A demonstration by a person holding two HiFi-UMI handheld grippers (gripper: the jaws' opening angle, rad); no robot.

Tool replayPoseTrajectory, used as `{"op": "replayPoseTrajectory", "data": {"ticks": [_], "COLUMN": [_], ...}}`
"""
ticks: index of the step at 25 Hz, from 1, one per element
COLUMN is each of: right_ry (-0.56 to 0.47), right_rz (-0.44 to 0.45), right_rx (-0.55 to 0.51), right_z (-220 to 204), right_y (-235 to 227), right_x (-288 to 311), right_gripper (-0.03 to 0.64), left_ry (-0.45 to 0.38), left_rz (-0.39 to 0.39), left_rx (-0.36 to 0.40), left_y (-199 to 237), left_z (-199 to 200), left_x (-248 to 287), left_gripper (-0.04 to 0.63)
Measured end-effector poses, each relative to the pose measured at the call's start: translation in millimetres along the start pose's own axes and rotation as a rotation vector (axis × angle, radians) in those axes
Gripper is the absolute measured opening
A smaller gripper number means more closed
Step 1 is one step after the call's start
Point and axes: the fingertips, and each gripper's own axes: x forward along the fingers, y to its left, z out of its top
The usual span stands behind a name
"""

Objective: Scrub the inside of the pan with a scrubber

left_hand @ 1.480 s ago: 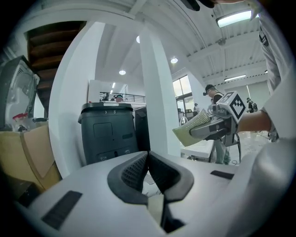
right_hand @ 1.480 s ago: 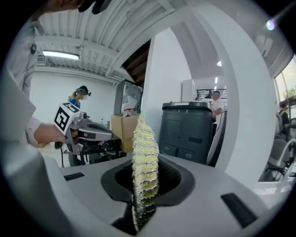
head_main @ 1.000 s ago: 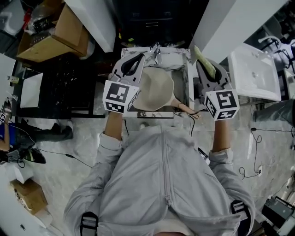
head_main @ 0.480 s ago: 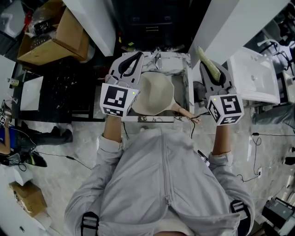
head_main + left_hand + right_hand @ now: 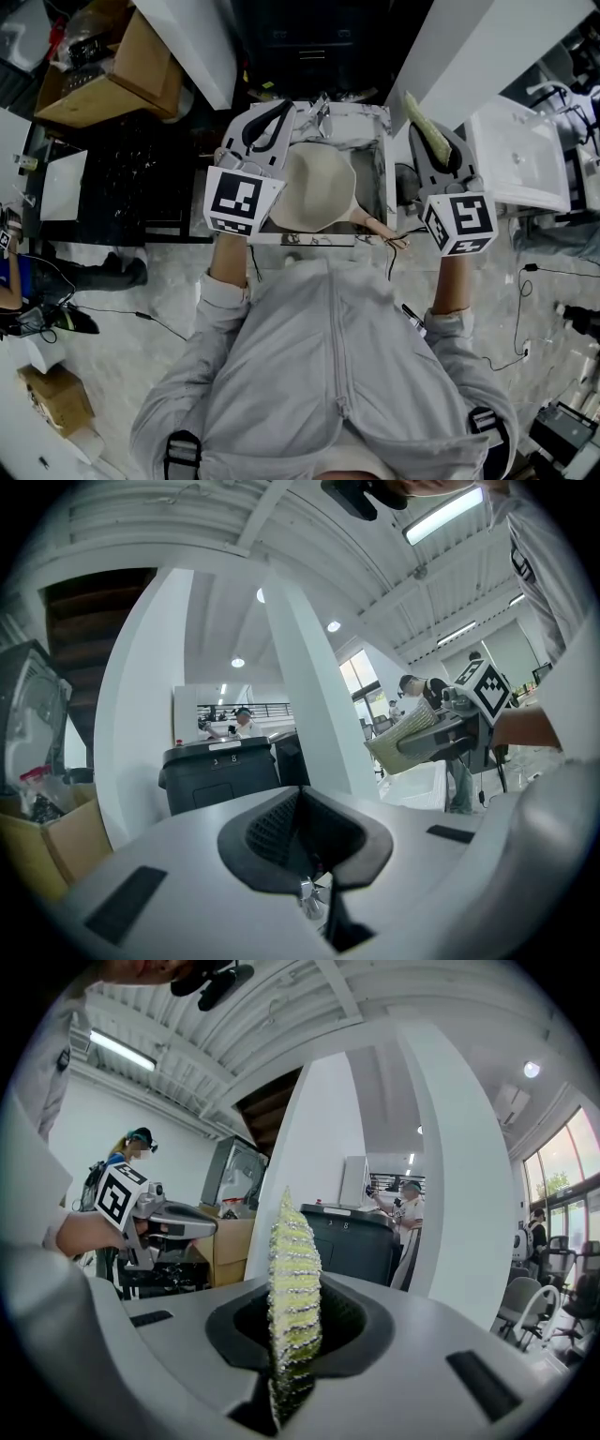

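From overhead, your left tongs [image 5: 277, 117] and right tongs [image 5: 420, 138] have barely moved, flanking the pan [image 5: 317, 187] in the sink [image 5: 384, 169]; scrubbing hasn't started. Left gripper view: tongs closed, empty. Right gripper view: tongs clamp the scrubber [image 5: 293, 1288] upright.

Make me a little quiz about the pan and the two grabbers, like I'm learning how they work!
1. True or false: the left gripper has its jaws shut with nothing between them.
2. Which one holds the scrubber?
A. the left gripper
B. the right gripper
C. neither, it lies in the pan
3. Fill the gap: seen from the head view, the handle of the pan sticks out toward the person's ____ side.

Key: 1 true; 2 B; 3 right.
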Motion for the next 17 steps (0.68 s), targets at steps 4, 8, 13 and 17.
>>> {"op": "replayPoseTrajectory", "data": {"ticks": [4, 8, 13, 17], "right_ry": [-0.013, -0.022, -0.031, -0.034], "right_rz": [0.012, 0.021, 0.024, 0.024], "right_rx": [0.007, 0.010, 0.015, 0.019], "right_z": [1.8, 2.0, 4.1, 3.4], "right_y": [3.3, 5.1, 6.8, 6.8], "right_x": [-0.1, 0.2, -0.7, -0.5], "right_gripper": [0.081, 0.081, 0.081, 0.081], "left_ry": [-0.004, -0.005, -0.011, -0.014], "left_rz": [0.002, 0.006, 0.009, 0.009], "left_rx": [-0.001, -0.003, 0.001, 0.003], "left_y": [0.9, 1.8, 3.1, 3.0], "left_z": [-0.1, -1.7, 0.9, 1.9], "left_x": [-1.4, -2.6, -5.4, -5.4], "left_gripper": [0.024, 0.024, 0.025, 0.024]}}
